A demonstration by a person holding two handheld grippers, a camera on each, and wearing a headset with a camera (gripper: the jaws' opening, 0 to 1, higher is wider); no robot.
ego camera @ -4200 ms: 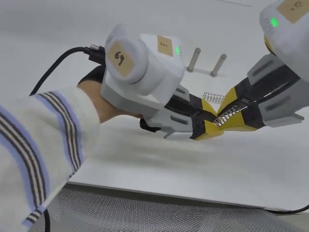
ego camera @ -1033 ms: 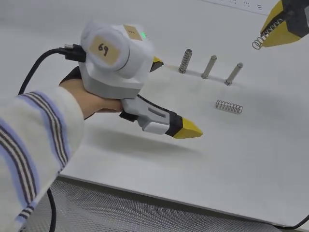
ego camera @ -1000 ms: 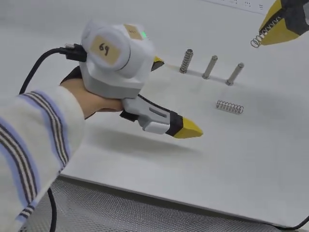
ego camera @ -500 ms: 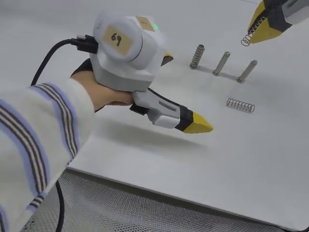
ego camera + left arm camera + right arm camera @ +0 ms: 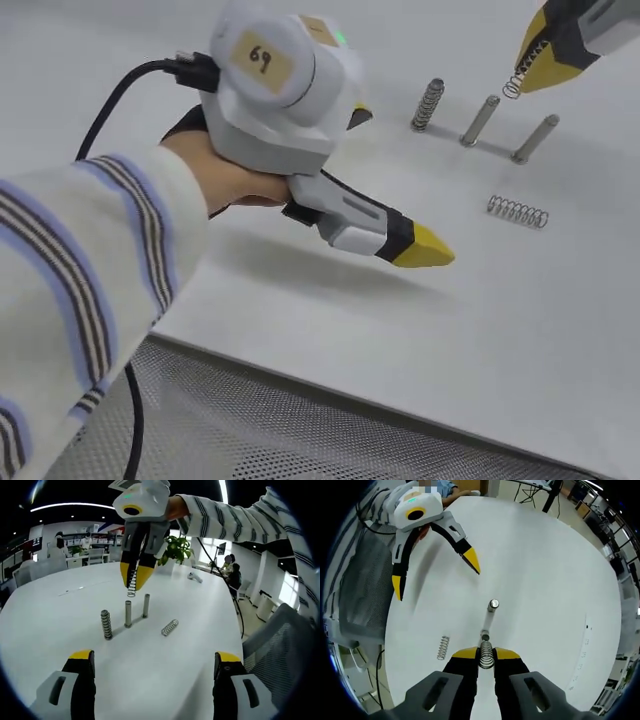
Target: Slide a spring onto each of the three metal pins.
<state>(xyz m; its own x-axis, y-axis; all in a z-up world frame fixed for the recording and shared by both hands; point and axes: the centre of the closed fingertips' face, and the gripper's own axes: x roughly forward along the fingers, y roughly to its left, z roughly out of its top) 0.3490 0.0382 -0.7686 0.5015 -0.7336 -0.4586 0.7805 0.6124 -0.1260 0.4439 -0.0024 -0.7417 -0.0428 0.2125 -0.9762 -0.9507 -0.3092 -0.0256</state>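
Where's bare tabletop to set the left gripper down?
Free: the near strip of table between the left gripper, the loose spring and the front edge; also beyond the cable. Crowded: the pin row, with the right gripper holding a second spring above it.

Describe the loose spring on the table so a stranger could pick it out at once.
On the white table stands a row of three metal pins. Beside it, toward the table's near edge, lies the loose spring. It alone lies flat on the tabletop; a second spring stands around the end pin, and a third spring hangs from the right gripper.
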